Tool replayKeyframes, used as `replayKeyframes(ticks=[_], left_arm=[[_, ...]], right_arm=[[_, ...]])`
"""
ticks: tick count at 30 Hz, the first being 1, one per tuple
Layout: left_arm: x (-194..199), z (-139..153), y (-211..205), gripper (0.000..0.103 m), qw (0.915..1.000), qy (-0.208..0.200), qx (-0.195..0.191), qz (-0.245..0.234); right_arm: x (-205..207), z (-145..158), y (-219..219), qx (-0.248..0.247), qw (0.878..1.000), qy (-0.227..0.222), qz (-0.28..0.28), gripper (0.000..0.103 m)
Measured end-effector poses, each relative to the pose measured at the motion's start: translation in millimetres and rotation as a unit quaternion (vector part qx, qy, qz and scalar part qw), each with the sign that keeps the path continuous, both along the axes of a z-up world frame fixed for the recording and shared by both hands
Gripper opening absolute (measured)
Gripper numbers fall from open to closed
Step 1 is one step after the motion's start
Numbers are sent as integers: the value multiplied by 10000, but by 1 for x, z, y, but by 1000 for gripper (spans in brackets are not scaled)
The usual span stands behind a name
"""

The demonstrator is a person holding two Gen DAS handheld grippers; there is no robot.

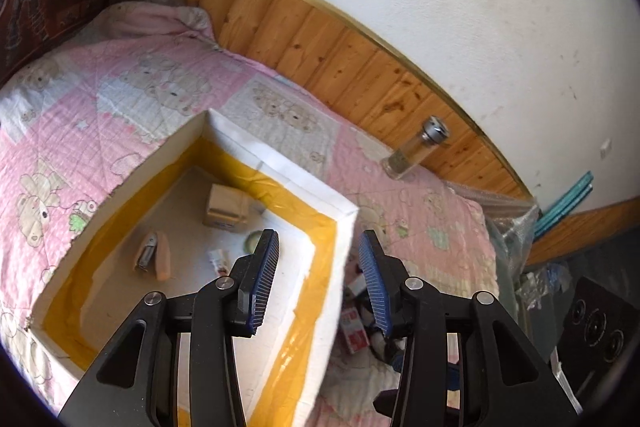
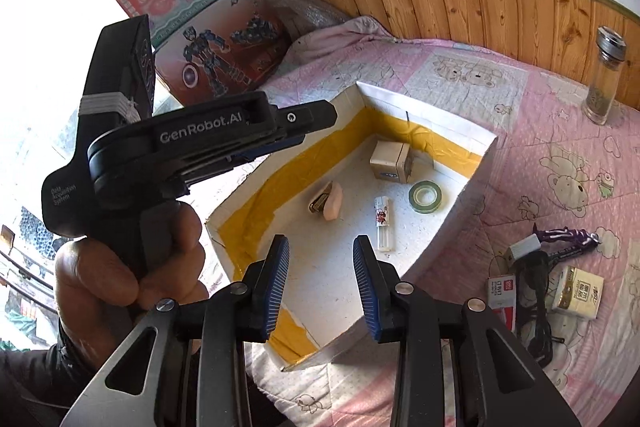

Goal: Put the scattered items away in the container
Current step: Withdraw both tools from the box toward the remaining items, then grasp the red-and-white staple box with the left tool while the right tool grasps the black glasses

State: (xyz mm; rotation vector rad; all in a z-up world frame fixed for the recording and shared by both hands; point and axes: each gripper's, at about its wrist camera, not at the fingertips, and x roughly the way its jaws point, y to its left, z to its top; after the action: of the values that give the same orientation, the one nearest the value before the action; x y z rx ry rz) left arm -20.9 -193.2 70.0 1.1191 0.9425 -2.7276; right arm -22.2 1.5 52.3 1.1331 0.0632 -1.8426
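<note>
Right gripper [image 2: 321, 283]: jaws apart, empty, above box.
Left gripper [image 1: 319, 279]: jaws apart, empty, over box rim.
Box [image 2: 478, 169]: white foam, yellow-taped walls, on pink quilt [image 2: 560, 163].
Contents: stapler [image 2: 329, 201], lighter [image 2: 383, 223], green tape roll [image 2: 425, 195], beige block [image 2: 390, 161].
Outside: staples packet [image 2: 502, 293], tissue pack [image 2: 578, 293], black cable [image 2: 534, 303] beside box; partly overlapping.

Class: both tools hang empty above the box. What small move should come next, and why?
Probably swing the right tool toward the tissue pack on the quilt. It is empty, and that pile lies outside the box, which already holds four items.
</note>
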Motion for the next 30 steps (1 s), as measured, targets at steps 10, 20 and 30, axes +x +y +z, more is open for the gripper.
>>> replayKeyframes(ticks=[10, 20, 30], left_arm=[[-16, -15, 100, 48, 9905, -270, -111, -1341], [-40, -104, 149, 51, 9739, -1560, -128, -1642], [-57, -141, 162, 54, 9695, -1977, -409, -1390]], right_arm=[[-7, -22, 117, -103, 9900, 109, -1400, 35], [-45, -96, 160, 755, 9769, -60, -1998, 35], [-63, -135, 132, 1706, 9774, 467, -1156, 54]])
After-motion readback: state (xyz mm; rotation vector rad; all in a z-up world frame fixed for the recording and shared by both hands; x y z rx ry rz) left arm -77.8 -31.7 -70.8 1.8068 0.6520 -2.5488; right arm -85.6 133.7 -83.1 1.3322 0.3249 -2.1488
